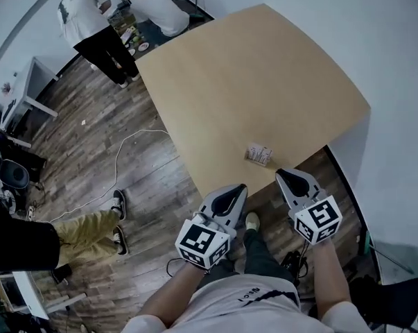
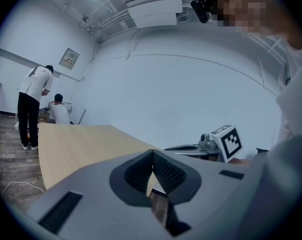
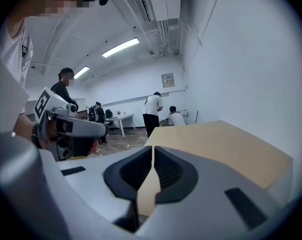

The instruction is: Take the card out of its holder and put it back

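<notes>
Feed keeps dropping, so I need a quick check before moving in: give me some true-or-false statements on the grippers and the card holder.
The left gripper is clamped on the card holder. False: its jaws are together on nothing.
The card holder stands on the table, close to its near edge. True.
The right gripper is shut and empty. True.
The right gripper touches the card holder. False: it hangs short of it.
</notes>
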A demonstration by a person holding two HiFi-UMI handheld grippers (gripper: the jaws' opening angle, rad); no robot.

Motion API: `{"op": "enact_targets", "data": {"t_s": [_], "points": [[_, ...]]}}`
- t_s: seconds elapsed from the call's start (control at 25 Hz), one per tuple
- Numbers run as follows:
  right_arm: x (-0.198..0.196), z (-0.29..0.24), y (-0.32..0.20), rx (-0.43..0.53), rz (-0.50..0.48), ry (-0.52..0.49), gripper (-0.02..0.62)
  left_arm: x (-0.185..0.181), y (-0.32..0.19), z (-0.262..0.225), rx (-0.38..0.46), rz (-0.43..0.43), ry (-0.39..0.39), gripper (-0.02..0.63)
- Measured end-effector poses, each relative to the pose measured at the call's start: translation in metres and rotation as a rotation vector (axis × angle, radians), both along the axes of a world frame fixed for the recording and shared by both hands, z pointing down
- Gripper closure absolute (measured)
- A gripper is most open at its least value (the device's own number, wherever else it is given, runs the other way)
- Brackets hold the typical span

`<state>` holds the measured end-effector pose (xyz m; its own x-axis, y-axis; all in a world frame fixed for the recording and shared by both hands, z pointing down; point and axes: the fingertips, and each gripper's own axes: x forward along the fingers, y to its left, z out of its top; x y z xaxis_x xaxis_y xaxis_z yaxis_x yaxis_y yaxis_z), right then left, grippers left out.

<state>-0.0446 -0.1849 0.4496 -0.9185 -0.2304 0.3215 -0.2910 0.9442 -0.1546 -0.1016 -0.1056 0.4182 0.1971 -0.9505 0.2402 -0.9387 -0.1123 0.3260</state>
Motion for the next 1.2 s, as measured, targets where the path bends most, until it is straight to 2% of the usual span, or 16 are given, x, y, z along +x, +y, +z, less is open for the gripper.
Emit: {"op": "enact_targets", "data": {"t_s": [0.36, 0.56, 1.2], "points": [[0.005, -0.044, 0.080, -0.055, 0.141, -0.085, 0.580, 0.004, 0.059, -0.040, 0.068, 0.043, -0.009, 0.594], [0.008, -0.072, 0.123, -0.029, 0.177, -0.118, 0.581, 0.009, 0.094, -0.064, 0.116, 0.072, -0.021, 0.594], [0.007, -0.104, 0.167, 0.017, 0.164, -0.141, 0.583, 0.010, 0.133, -0.093, 0.186, 0.073, -0.035, 0.594]]}}
